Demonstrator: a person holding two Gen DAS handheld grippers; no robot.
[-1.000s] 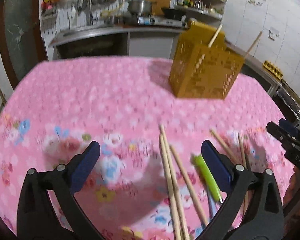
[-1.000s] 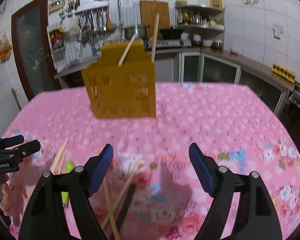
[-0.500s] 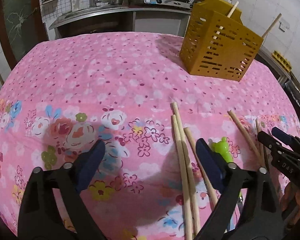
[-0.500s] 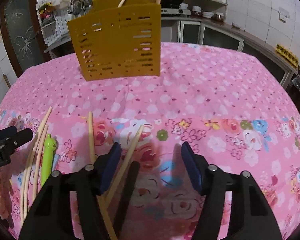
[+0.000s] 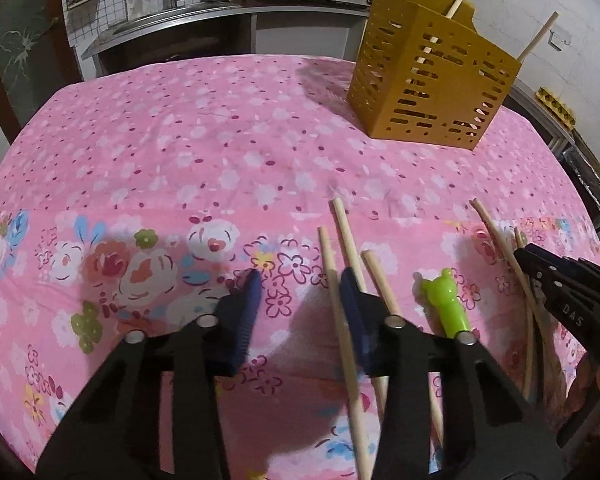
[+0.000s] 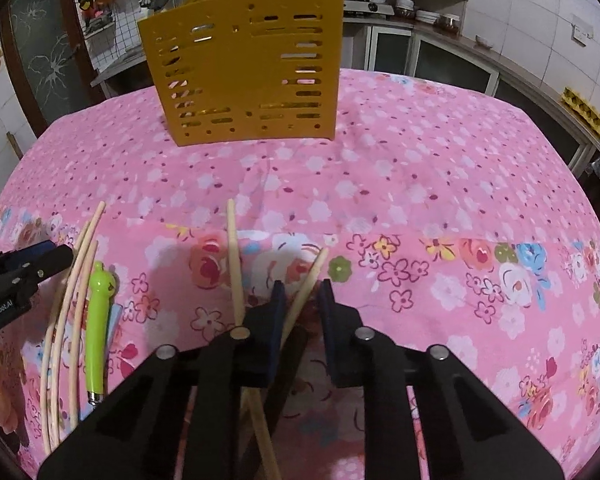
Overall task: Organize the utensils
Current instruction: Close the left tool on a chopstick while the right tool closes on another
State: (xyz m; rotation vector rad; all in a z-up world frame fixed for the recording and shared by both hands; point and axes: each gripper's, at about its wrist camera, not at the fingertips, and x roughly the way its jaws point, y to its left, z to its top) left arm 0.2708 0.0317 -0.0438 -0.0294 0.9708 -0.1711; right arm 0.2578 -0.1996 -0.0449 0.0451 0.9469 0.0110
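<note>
Both grippers are down at the near edge of the table (image 6: 440, 168), the one under the pink flowered cloth, and both are mid-squeeze. The left gripper (image 5: 300, 284) has its jaws closing around one wooden chopstick (image 5: 342, 320) that lies close against its right pad, but the pads aren't pressing it yet as far as I can see. The right gripper (image 6: 300, 292) is closing too, with a slanted chopstick (image 6: 306, 284) running up between its blue pads, and I can't see that they pinch it yet. The yellow slotted holder (image 6: 244, 76) stands toward the far edge with a couple of sticks already poking out of it. What could go wrong: the sticks lie bunched and crossed, so the left jaws may catch the neighbouring chopstick (image 5: 350, 232) too, or nudge the green frog-topped utensil (image 5: 446, 300) just beside them. On the right, another stick (image 6: 234, 256) lies just outside the left pad and seems to cross under the gripper, so lifting one could drag or flick the other. A thin round stick can also roll out of a closing pinch. Readable writing: "GenRobot.AI" on the left gripper as seen from the right wrist view, and "DAS" on the right gripper (image 5: 568, 292) in the left one.
</note>
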